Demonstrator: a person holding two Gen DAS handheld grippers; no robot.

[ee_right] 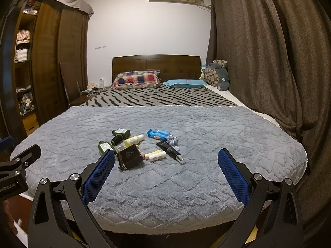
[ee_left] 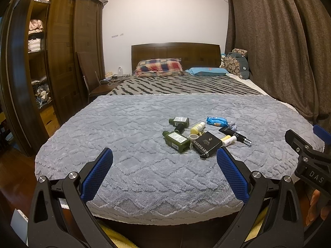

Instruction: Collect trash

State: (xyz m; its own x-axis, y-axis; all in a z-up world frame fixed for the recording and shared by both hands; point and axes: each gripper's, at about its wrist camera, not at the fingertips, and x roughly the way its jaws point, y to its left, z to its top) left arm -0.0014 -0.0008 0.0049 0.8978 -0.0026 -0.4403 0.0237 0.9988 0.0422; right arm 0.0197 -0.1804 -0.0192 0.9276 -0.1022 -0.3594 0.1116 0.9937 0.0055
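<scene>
1. Left gripper is hovering at the foot of the bed, jaws spread wide, carrying nothing.
2. Trash is lying clustered mid-blanket. Landmark: black carton.
3. Left of the carton, two green bottles: rigid, likely slick; judging a grip across the flat sides best.
4. Behind the carton, a yellow bottle and a blue wrapper: wrapper is looking light and crinkly, so pinch an edge.
5. Carton: stiff card, probably light; grip across its narrow sides.
6. Right of the carton, a black tube: probably soft-bodied.
7. Right gripper is likewise gaping, empty.

Trash pile on grey blanket — untouched.
</scene>
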